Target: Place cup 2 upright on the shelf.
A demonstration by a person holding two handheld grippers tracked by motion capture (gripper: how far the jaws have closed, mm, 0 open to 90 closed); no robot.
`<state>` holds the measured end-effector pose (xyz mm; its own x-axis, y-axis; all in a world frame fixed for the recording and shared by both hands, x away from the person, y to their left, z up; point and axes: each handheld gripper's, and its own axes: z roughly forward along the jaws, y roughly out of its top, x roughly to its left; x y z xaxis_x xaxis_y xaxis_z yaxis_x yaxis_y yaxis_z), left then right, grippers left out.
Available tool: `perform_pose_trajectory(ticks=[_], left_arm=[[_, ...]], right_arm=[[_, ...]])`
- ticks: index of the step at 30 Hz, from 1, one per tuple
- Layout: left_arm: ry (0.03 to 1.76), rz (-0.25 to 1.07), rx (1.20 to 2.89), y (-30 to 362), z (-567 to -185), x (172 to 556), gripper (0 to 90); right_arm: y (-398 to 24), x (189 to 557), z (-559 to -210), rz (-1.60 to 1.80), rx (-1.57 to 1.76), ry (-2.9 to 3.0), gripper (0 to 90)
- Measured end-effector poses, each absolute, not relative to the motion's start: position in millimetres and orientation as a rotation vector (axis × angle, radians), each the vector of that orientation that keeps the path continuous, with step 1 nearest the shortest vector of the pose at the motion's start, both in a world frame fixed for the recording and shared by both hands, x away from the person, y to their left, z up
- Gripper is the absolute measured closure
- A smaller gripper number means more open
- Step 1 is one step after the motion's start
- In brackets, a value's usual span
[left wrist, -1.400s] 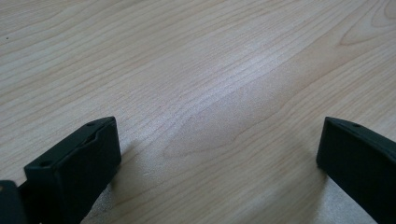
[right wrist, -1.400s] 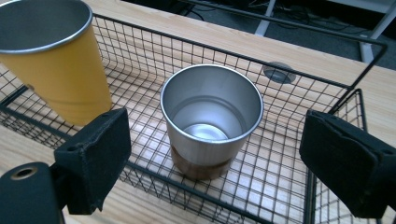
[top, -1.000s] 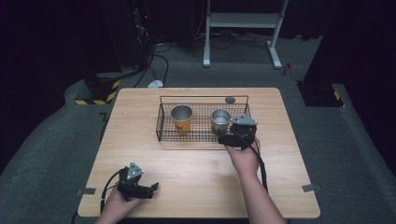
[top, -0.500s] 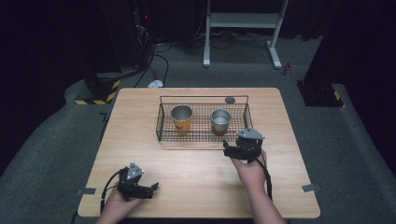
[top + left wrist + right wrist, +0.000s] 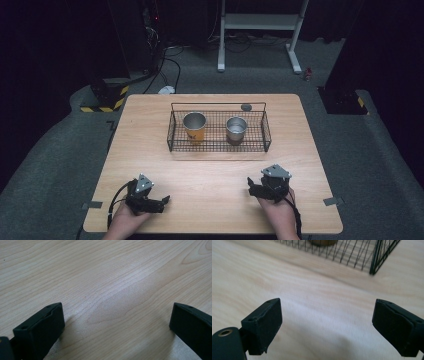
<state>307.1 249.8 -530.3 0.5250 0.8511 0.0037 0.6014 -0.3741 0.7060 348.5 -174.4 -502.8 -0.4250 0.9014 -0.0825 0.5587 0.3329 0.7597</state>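
High view gives the best overview. At the left, the left gripper (image 5: 161, 202) rests low on the wooden surface (image 5: 150, 130) near the front edge, its jaws wide apart with nothing between them; the left gripper view confirms this, bare wood between the two black jaws. Moving to the middle, a black wire basket (image 5: 172, 135) stands on the surface, its long axis running left to right. Inside it the orange cup (image 5: 195, 126) stands upright at the left and the steel cup (image 5: 236, 129) upright at the right, apart from each other, both mouths pointing up. I judge both cups are light, stiff and a little slippery; the rim or the upper wall seems the good place to hold. A small dark round thing (image 5: 246, 107) lies just behind the basket. At the right, the right gripper (image 5: 251, 188) is also near the front edge, jaws wide and empty, well apart from the basket.
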Motion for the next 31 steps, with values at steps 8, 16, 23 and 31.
perform_pose_trajectory(ticks=[8,16,23,31], left_arm=[[1.174,0.490,2.109,250,-530,307,0.1],[1.169,0.496,2.111,250,-530,307,0.1],[1.180,0.500,2.099,250,-531,306,0.1],[1.186,0.503,2.094,251,-531,304,0.1]], right_arm=[[-183,333,-519,0.806,1.287,2.153,9.6],[-192,332,-525,0.862,1.354,2.167,10.8],[-192,334,-525,0.877,1.379,2.175,11.8],[-192,334,-525,0.880,1.380,2.175,11.8]])
